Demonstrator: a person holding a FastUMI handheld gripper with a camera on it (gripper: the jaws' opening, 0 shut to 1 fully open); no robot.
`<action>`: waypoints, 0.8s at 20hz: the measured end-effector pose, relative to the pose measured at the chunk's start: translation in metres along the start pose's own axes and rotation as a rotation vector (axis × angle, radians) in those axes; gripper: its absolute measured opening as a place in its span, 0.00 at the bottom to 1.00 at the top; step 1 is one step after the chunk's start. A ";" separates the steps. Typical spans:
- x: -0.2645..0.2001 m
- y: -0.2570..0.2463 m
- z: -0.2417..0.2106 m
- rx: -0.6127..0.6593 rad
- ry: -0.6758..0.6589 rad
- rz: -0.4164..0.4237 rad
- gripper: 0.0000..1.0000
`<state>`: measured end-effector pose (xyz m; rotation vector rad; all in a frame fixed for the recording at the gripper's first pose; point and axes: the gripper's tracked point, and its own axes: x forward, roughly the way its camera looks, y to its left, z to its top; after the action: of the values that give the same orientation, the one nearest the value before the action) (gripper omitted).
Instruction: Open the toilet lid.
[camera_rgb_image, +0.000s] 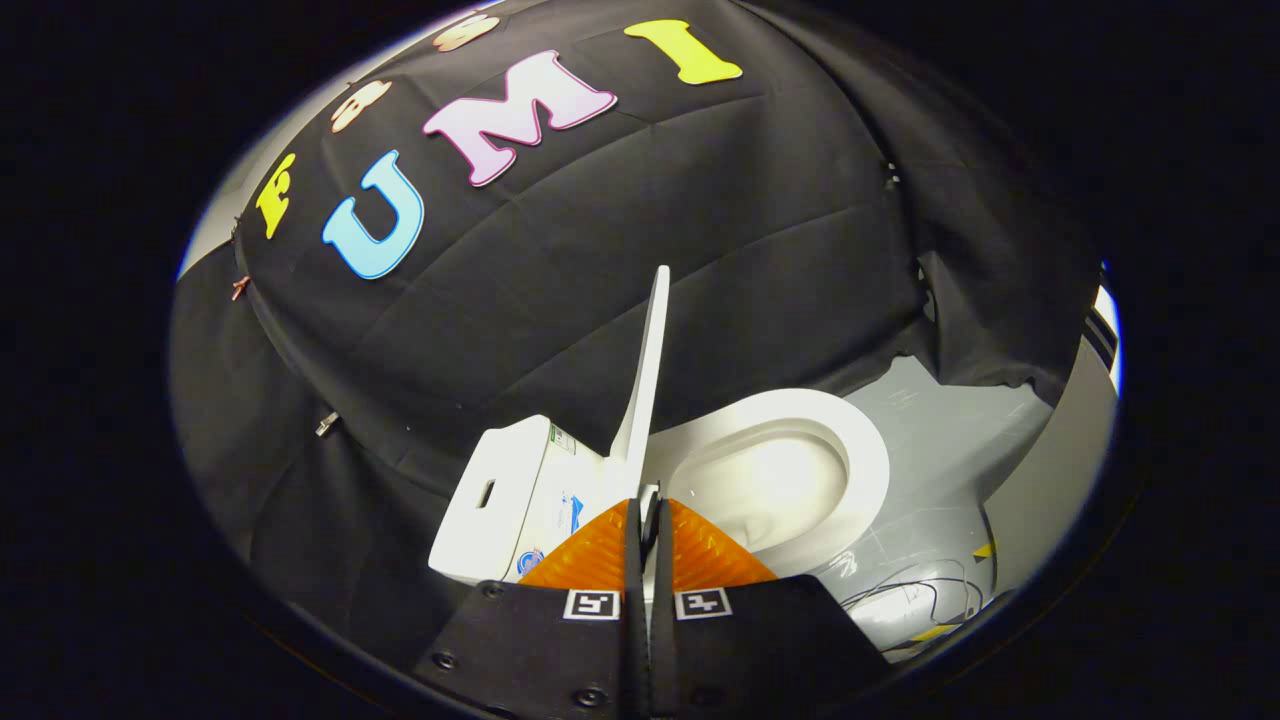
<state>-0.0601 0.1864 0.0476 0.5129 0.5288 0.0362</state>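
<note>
Although the lid (648, 370) rose edge-on straight ahead of the gripper (648, 515), its lower end sat right between the two orange fingers (590, 555), which were drawn almost together with only a thin dark slot between them. Both pads appeared to press on the lid's bottom edge, so I judged the gripper to be clenched on the lid, though the contact itself was too tight and small to make out fully.

To the left of the fingers lay the white tank (500, 495), with a small slot in its top face and some labels on its side, too small to make out. The lid's long axis ran up and away from the fingertips, leaning slightly to the right, a little short of or about at vertical; seen on edge, its broad face was hidden, so its exact tilt could not be told. The hinge was covered by the fingers.

To the right of the fingers, and a little beyond them, the seat (860, 450) and open bowl (770, 480) lay exposed, so the task looked largely done. Any further move would turn on pushing the lid leftward toward the tank. Further right was grey floor (950, 420), with some cables (920, 600) near the gripper's body, partly cut off.
</note>
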 end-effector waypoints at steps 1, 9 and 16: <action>0.000 0.008 0.002 -0.006 -0.002 -0.003 0.06; -0.001 0.086 -0.005 -0.139 -0.018 -0.053 0.06; 0.013 0.175 -0.025 -0.330 -0.056 -0.127 0.06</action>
<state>-0.0440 0.3528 0.1062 0.1574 0.4883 -0.0120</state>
